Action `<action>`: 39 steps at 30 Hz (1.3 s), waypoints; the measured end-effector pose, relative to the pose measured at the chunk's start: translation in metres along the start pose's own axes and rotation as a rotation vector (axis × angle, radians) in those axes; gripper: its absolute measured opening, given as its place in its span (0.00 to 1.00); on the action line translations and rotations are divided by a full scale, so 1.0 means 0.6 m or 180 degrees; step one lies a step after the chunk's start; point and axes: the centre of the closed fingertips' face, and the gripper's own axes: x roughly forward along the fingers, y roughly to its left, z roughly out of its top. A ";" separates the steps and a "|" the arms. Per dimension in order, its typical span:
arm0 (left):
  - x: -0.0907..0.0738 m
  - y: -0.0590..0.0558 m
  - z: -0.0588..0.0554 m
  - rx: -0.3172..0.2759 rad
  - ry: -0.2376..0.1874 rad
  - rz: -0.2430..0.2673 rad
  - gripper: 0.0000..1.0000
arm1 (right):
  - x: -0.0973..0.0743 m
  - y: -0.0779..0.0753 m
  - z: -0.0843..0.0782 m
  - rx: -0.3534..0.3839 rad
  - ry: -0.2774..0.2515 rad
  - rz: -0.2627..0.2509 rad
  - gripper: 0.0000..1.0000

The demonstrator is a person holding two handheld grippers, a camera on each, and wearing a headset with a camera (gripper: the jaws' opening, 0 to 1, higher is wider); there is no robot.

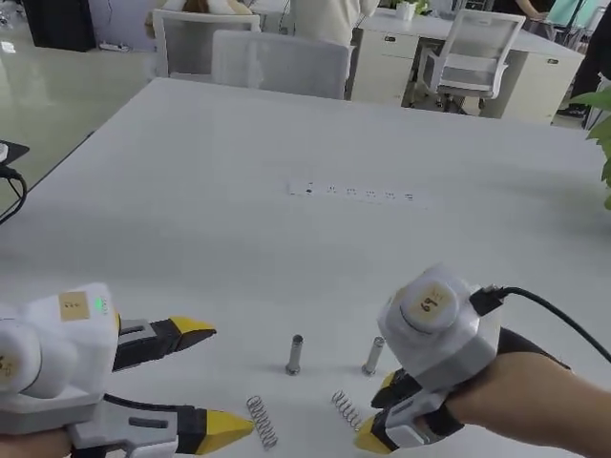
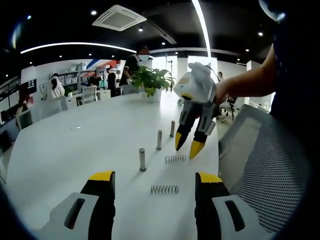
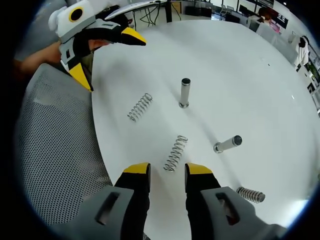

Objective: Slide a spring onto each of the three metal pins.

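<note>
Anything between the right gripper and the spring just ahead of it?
Nothing visible. The spring lies just ahead of the right gripper, whose jaws are open; the nearest pin stands off to one side.

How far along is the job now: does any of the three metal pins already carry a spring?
Done: nothing yet. The three upright grey metal pins stand bare on the white table. In hand: nothing. The right gripper is open, its tips just short of one coiled wire spring; the left gripper is open and empty. Left: this spring and the other two springs lie flat, all to be fitted.
</note>
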 end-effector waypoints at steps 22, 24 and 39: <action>-0.005 0.009 0.000 -0.0048 -0.0025 0.0012 0.60 | 0.021 -0.013 -0.007 -0.0016 0.0158 -0.0226 0.17; -0.005 0.009 -0.001 -0.0050 -0.0022 0.0009 0.60 | 0.021 -0.015 -0.009 -0.0040 0.0176 -0.0240 0.17; -0.005 0.008 -0.002 -0.0081 -0.0027 0.0016 0.59 | 0.020 -0.024 -0.010 -0.0115 0.0223 -0.0271 0.11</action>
